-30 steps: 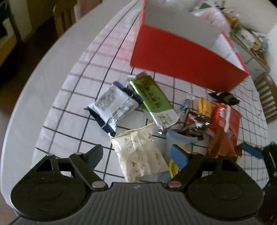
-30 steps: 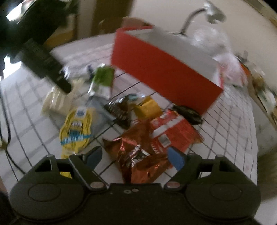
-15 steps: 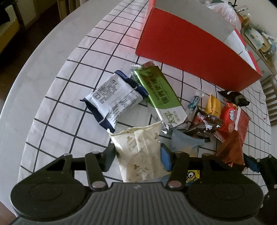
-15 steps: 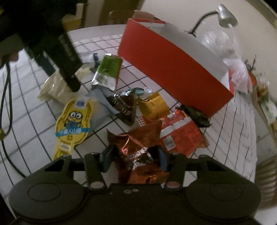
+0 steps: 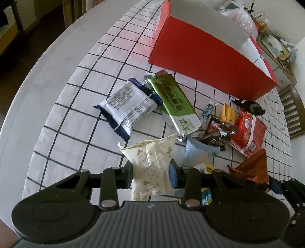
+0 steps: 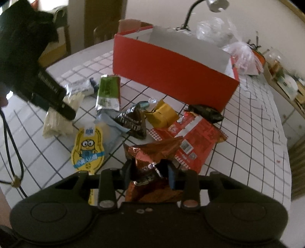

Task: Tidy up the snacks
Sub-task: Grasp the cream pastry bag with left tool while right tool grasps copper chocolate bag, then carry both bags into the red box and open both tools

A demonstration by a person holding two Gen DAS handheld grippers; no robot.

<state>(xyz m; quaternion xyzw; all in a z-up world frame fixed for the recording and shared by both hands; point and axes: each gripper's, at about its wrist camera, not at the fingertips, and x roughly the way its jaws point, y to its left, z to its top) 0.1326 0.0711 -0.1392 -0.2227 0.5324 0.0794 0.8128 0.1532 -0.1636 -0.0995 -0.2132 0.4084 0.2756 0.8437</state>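
My left gripper is shut on a cream snack packet and holds it just above the grid cloth. My right gripper is shut on a copper foil packet; that packet also shows in the left wrist view. An open red box stands behind the pile and shows in the right wrist view too. Loose snacks lie between: a white-and-blue packet, a green bar, a yellow cartoon packet, a red packet, a dark brown packet.
The round table's edge curves along the left. A wooden chair stands at the right. A desk lamp and plastic bags sit behind the box. A small yellow packet and a black packet lie near the box.
Both grippers went from open to shut, the left on the cream packet and the right on the copper foil packet. Both packets have risen a little off the cloth.
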